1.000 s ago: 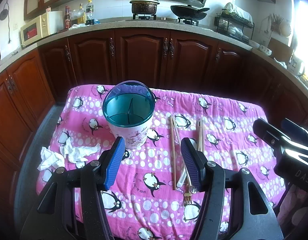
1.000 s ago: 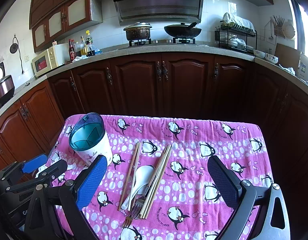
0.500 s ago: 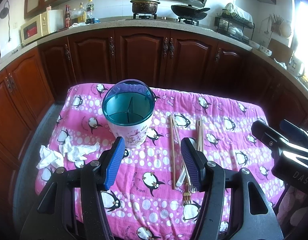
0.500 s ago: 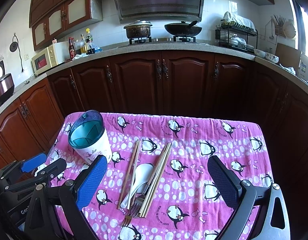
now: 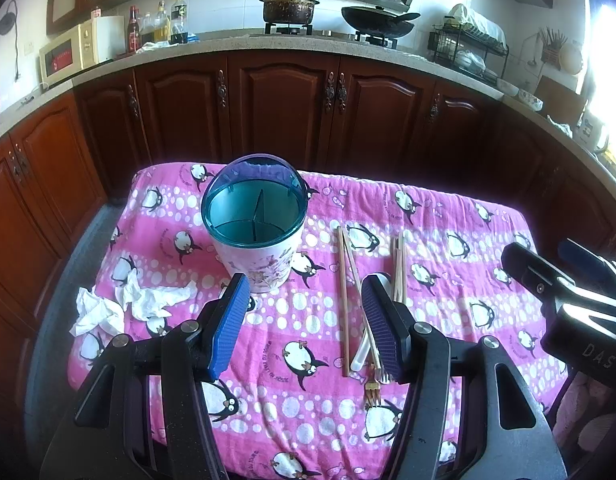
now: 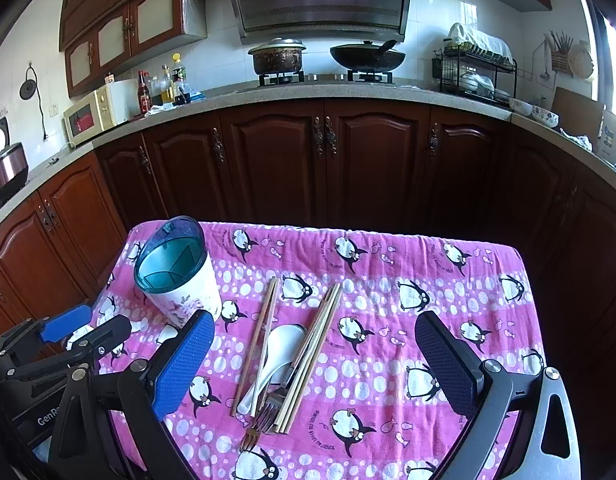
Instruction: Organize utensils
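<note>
Ahead of the tool, past the far edge of the bench (image 6: 388,240) with its pink penguin cloth, a run of dark red-brown cabinet doors (image 6: 276,168) curves under a pale speckled counter (image 6: 348,92). White tiled wall (image 6: 432,24) rises behind it, with a range hood (image 6: 320,4) at the middle, glass-fronted upper cabinets (image 6: 132,28) to the left, and a dish rack (image 6: 476,72) to the right. Strong daylight pours in from the far right, probably through a window (image 5: 606,44), though glare washes it out.
</note>
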`<state>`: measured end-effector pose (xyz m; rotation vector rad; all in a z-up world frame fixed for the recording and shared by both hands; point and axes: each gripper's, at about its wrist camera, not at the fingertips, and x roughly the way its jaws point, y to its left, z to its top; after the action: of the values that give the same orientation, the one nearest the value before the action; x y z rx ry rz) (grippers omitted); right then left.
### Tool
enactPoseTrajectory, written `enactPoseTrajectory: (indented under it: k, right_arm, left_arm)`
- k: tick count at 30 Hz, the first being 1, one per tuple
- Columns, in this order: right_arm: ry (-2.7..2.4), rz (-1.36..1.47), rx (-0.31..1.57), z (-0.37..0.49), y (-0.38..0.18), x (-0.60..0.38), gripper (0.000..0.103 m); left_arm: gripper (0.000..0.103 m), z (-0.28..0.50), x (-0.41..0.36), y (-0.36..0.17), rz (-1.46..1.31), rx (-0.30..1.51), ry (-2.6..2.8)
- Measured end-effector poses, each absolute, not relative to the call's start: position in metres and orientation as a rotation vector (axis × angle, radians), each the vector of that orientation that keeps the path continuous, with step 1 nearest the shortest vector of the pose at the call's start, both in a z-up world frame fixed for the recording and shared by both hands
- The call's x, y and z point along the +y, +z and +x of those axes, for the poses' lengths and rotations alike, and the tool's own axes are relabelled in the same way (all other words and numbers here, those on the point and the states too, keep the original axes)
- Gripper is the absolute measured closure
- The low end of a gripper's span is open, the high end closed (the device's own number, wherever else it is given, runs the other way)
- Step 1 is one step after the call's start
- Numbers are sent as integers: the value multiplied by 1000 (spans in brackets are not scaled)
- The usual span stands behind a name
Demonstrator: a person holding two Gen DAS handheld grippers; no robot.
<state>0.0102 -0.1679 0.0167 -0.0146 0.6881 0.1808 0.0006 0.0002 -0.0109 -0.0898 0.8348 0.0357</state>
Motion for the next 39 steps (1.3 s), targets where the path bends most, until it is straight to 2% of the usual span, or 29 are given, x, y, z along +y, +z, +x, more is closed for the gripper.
enactPoseTrajectory:
  k: [13, 39]
  right_arm:
    - [189, 8, 754, 23, -5, -183, 3]
    - [210, -2, 887, 61, -60, -188, 6]
  left_arm:
    - [45, 8, 25, -24, -148, 841, 53]
    - [45, 46, 3, -60, -123, 904, -8]
